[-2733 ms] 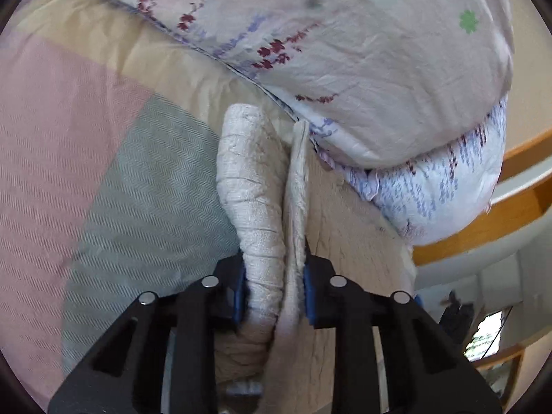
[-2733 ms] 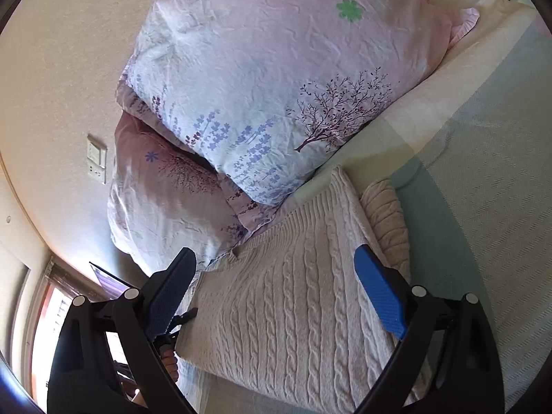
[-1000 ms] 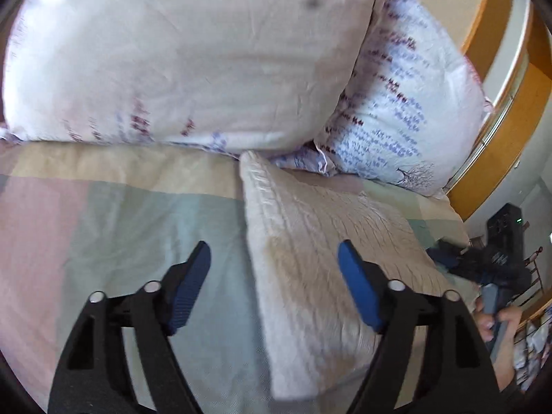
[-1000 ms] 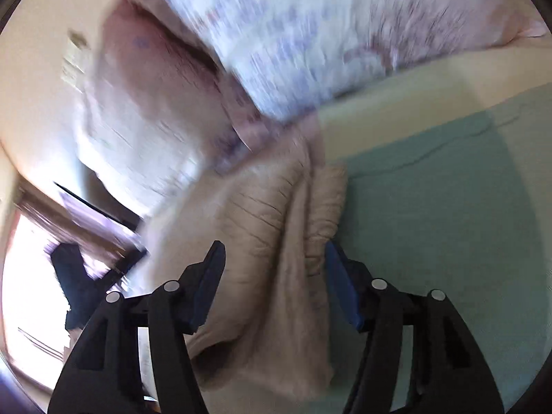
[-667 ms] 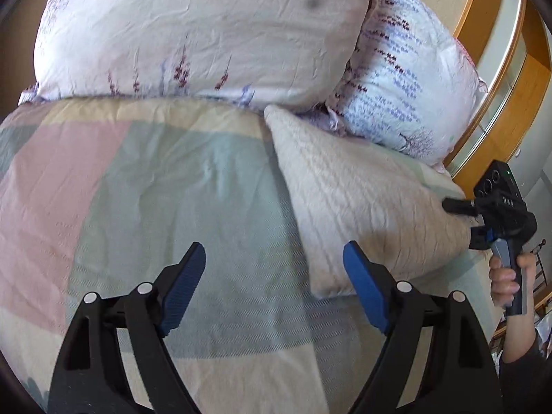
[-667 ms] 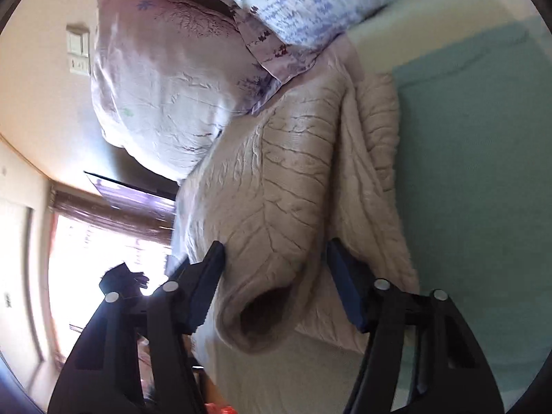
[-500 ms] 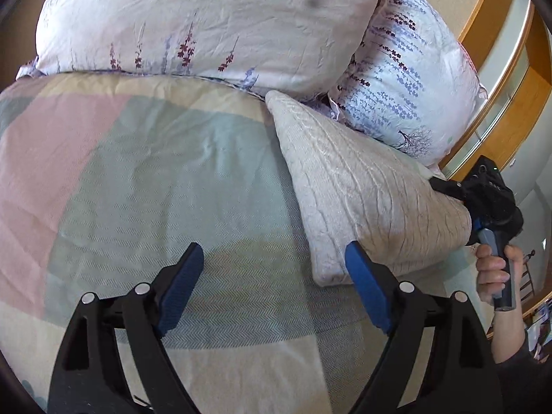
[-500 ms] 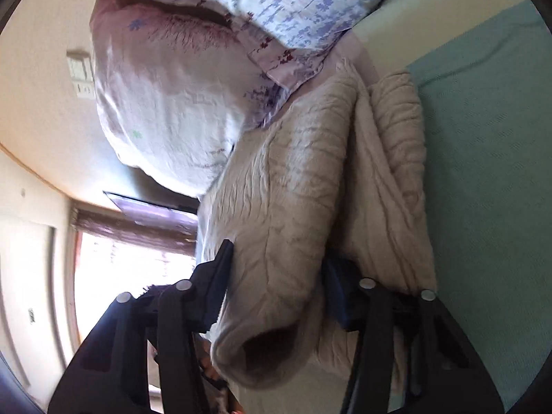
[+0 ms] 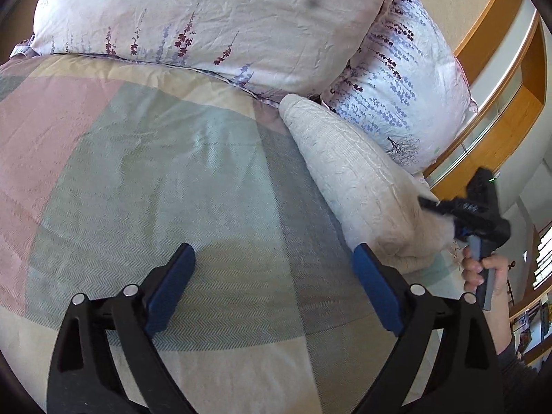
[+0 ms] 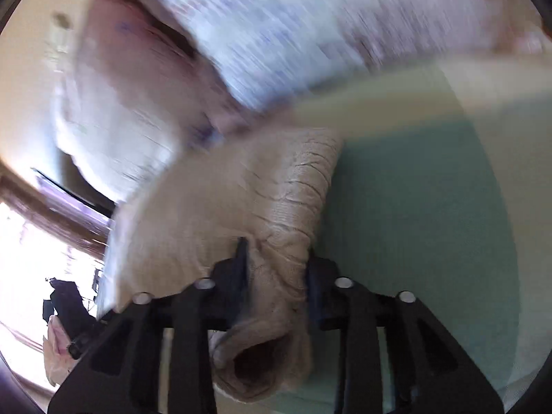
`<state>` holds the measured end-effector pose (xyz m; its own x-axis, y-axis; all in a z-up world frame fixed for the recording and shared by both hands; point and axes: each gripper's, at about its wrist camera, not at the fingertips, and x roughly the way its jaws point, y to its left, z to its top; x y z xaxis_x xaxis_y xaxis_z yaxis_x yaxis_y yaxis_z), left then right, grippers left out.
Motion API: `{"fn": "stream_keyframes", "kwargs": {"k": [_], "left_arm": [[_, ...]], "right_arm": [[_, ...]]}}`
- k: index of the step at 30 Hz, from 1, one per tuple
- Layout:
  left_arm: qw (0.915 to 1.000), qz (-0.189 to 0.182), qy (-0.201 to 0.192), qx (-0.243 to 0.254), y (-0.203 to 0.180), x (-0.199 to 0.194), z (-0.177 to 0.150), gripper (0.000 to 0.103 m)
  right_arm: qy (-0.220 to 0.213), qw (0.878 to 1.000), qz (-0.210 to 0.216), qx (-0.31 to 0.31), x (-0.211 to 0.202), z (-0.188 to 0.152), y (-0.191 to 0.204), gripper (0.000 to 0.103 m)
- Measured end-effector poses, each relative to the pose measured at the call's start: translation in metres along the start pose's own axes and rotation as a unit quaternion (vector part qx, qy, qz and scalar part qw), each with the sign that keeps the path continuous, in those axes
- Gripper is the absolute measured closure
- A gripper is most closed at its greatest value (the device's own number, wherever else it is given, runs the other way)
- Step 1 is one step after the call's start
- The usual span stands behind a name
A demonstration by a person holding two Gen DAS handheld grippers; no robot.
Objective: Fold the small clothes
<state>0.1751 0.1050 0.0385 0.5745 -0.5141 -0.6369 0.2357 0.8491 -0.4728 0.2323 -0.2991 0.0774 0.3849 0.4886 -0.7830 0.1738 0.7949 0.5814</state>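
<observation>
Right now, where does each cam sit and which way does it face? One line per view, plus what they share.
Left wrist: on the open left gripper, above the patchwork bedspread, facing the pillows; the right hand shows at the right edge.
Right wrist: on the right gripper, shut on the cream knit sweater, facing along it toward the blurred pillows; only its own fingers show clearly.
Shared: sweater, pillows, bedspread.

The sweater (image 9: 358, 179) is cream cable-knit. The bedspread (image 9: 165, 179) shows pink, sage-green and pale yellow herringbone blocks. Far pillows (image 9: 214, 17) are pale pink with purple and maroon floral sprigs, possibly lavender. Gripper pads (image 9: 170, 288) are blue.
</observation>
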Motion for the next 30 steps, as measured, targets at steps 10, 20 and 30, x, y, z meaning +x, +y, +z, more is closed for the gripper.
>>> {"fn": "stream_keyframes", "kwargs": {"k": [10,20,30], "left_arm": [[1.0,0.001,0.004,0.007,-0.002,0.003,0.0,0.006],[0.9992,0.011,-0.009,0.037,-0.016,-0.004,-0.003,0.007],[0.9869,-0.049,-0.072,0.136,-0.137,-0.013,0.036,0.002]], "right_arm": [[-0.107,0.979,0.147,-0.097,-0.067,-0.039,0.056,0.039],[-0.039,0.987,-0.015,-0.155,-0.023,-0.075,0.056,0.032],[-0.147,0.984,0.029,-0.099,-0.057,-0.065,0.057,0.032]]}}
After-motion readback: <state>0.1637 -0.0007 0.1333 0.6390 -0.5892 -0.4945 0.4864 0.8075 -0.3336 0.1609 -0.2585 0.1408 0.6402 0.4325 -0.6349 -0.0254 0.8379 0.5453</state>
